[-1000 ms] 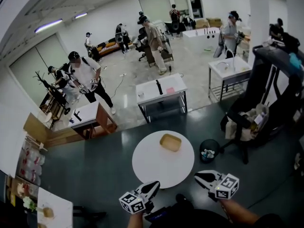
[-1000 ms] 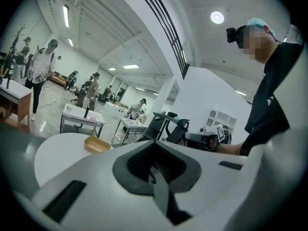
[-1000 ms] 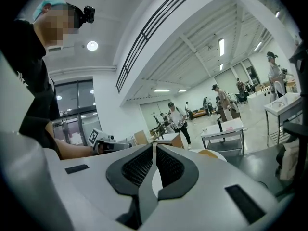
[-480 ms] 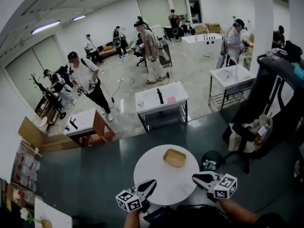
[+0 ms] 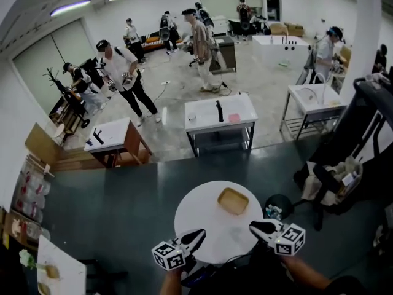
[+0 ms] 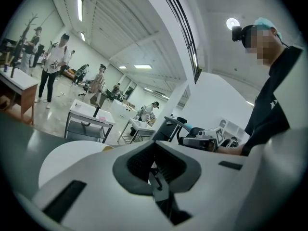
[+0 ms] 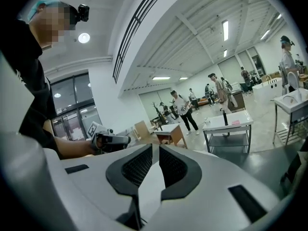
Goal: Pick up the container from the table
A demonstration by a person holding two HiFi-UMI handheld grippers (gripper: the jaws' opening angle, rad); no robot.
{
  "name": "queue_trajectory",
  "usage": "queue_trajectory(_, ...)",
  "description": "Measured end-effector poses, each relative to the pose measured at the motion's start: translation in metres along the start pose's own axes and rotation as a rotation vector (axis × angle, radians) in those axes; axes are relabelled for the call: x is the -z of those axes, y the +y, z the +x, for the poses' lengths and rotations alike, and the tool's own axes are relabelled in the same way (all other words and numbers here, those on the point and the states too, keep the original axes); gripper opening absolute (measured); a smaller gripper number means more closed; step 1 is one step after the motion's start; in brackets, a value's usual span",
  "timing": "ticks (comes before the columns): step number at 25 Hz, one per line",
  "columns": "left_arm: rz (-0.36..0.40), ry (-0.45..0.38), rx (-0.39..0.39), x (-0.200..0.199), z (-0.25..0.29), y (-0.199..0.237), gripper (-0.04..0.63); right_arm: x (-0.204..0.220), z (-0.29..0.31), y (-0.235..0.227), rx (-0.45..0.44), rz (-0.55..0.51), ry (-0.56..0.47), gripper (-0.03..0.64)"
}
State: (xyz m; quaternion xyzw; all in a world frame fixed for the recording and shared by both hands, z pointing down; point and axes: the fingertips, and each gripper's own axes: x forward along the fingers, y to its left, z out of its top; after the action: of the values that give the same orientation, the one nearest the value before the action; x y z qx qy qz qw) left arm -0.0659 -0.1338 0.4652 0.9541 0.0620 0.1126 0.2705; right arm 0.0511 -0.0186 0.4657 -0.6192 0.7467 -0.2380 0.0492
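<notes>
A shallow tan container (image 5: 233, 201) lies on the round white table (image 5: 202, 217), towards its far right part. My left gripper (image 5: 198, 233) hovers over the table's near edge, shut and holding nothing. My right gripper (image 5: 253, 225) is at the table's near right rim, just short of the container, its jaws together with nothing between them. In the left gripper view the shut jaws (image 6: 155, 150) fill the foreground, and a tan sliver of the container (image 6: 108, 147) shows past them. In the right gripper view the jaws (image 7: 155, 148) show only a thin slit, with the left gripper (image 7: 110, 140) beyond them.
A black waste bin (image 5: 274, 209) stands right of the round table. Black chairs and equipment (image 5: 344, 165) crowd the right side. White work tables (image 5: 221, 117) and a wood-sided one (image 5: 116, 140) stand farther off, with several people behind. Another white table (image 5: 58, 269) sits bottom left.
The view has advanced towards the round table, which now lies closer below me. Both grippers have moved forward with it and now reach its near edge. The container has not moved.
</notes>
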Motion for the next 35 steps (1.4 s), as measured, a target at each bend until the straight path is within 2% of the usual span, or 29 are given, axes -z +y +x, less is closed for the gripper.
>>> queue_trajectory(5,-0.061,-0.006,-0.078,0.005,-0.004,0.019,0.003,-0.022,0.031,-0.028,-0.048,-0.007,0.013,0.049)
queue_trajectory(11,-0.092,-0.043,-0.192,-0.009,0.017,0.047,0.003,-0.044,0.056,-0.079,-0.104,-0.040,0.053,0.051)
queue_trajectory(20,-0.170,-0.069,-0.345,-0.009,0.053,0.089,0.005,-0.039,0.080,-0.159,-0.166,-0.010,0.181,0.098)
queue_trajectory(26,-0.254,-0.026,-0.417,0.029,0.080,0.103,0.006,-0.015,0.093,-0.195,-0.241,-0.003,0.280,0.114)
queue_trajectory(28,-0.288,-0.026,-0.441,0.031,0.085,0.111,0.032,-0.012,0.109,-0.203,-0.269,-0.008,0.313,0.121)
queue_trajectory(35,-0.486,-0.044,-0.532,0.070,0.094,0.129,0.071,0.032,0.146,-0.222,-0.331,-0.010,0.502,0.141)
